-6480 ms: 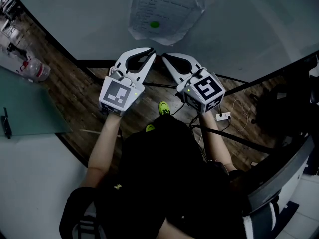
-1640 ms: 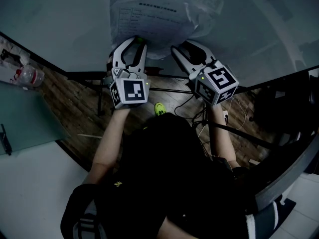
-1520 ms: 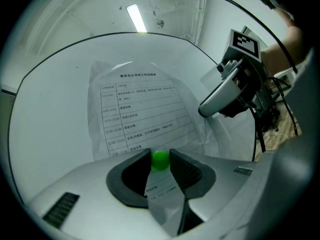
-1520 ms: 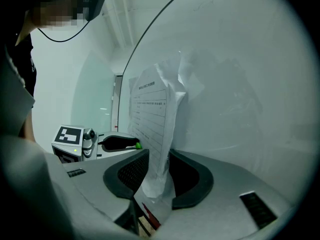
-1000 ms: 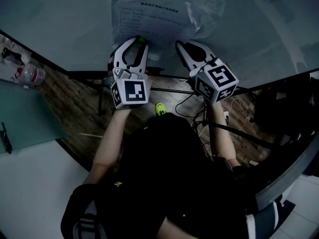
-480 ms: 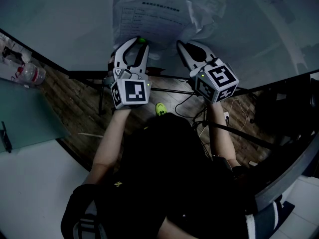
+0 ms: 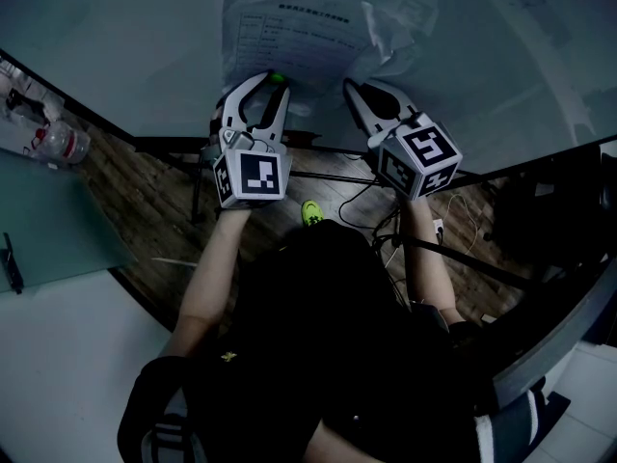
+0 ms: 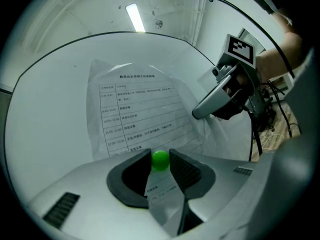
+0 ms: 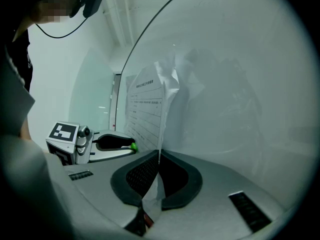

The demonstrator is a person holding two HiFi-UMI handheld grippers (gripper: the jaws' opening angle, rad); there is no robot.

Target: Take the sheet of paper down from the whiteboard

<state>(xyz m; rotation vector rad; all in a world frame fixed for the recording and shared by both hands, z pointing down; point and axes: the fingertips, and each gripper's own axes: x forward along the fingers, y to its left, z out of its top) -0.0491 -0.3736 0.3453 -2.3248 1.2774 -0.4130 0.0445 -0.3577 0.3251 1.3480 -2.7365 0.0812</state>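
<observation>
Whiteboard (image 7: 125,37) paper (image 7: 289,37), bottom likely behind tool (image 7: 270,81)

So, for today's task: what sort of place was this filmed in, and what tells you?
Probably an office or meeting room. There is a large whiteboard with a printed sheet of paper pinned by a green magnet, a ceiling strip light, and cables on a wood-pattern floor.

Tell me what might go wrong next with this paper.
Tearing: the right gripper is shut on the edge of the paper while the magnet pins it; pulling now may rip it.
Slipping: the left gripper holds the small round magnet only at its jaw tips, so it could pop out and fall.
</observation>
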